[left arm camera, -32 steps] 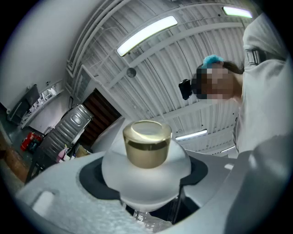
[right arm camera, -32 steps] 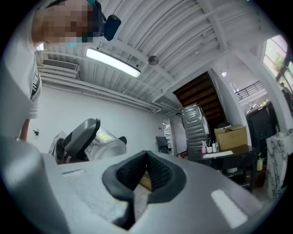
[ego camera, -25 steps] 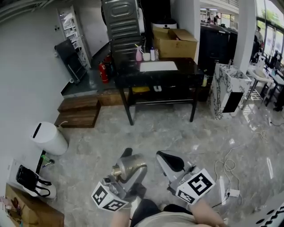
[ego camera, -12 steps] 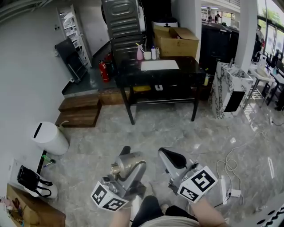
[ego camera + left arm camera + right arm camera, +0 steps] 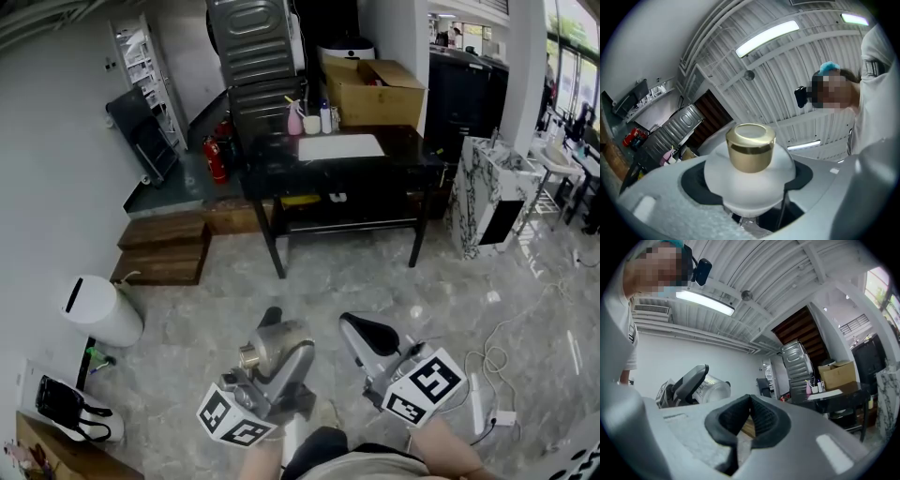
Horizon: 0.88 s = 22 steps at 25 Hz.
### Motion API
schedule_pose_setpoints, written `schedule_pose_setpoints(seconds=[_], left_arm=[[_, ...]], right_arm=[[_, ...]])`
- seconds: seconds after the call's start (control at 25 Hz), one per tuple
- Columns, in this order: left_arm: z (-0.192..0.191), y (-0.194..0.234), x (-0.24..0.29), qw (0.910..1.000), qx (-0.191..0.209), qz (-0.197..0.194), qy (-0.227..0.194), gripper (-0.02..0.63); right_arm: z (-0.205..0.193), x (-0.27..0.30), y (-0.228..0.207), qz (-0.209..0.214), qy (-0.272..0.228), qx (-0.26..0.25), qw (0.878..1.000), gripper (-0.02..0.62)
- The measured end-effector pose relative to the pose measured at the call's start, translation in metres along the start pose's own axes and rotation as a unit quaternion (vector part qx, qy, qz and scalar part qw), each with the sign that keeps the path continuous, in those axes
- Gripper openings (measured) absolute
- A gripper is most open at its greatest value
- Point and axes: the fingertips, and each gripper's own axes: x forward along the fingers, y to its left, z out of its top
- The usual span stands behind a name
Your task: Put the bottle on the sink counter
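Grey floor (image 5: 375, 281), one counter (image 5: 412, 152), one bottle (image 5: 275, 347)

We seem to be in a bare, workshop-like hall. A grey marble-patterned floor (image 5: 309, 291) lies under a white ribbed metal ceiling (image 5: 797, 65) hung with long tube lights (image 5: 766, 36). At the top centre of the head view stands a black sink counter (image 5: 272, 161) with a white rectangular basin (image 5: 341, 146). Around it we see a brown cardboard box (image 5: 375, 94), a tall corrugated steel panel (image 5: 253, 47) and red fire extinguishers (image 5: 215, 159). Loose white cables (image 5: 487, 375) trail at lower right.

Head view steeply down, gripper views close, tilted up at ceiling (image 5: 740, 273), all sharing sink counter (image 5: 412, 155)
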Motion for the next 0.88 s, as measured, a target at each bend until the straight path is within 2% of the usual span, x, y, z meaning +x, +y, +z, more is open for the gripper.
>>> schedule_pose_setpoints(seconds=[0.16,0.36,0.6,0.72,0.88], left_arm=[[0.006,0.05,0.025,0.9998,-0.018,-0.009,-0.004,0.338],[0.018,0.102,0.055,0.9993,-0.013,-0.036,0.003,0.339],[0.028,0.141,0.074,0.9971,-0.017,-0.073,0.006,0.337],[0.029,0.155,0.076,0.9971,-0.025,-0.072,0.005,0.337],[0.032,0.177,0.078,0.9975,-0.034,-0.062,-0.003,0.339]], right_arm=[[0.001,0.044,-0.028,-0.014,0.006,-0.001,1.0,0.003],[0.003,0.091,-0.054,-0.032,0.004,-0.011,0.999,0.003],[0.003,0.139,-0.074,-0.045,-0.005,-0.023,0.999,0.003],[-0.001,0.152,-0.081,-0.049,0.005,-0.04,0.998,0.003],[0.0,0.17,-0.089,-0.05,0.002,-0.032,0.998,0.003]])
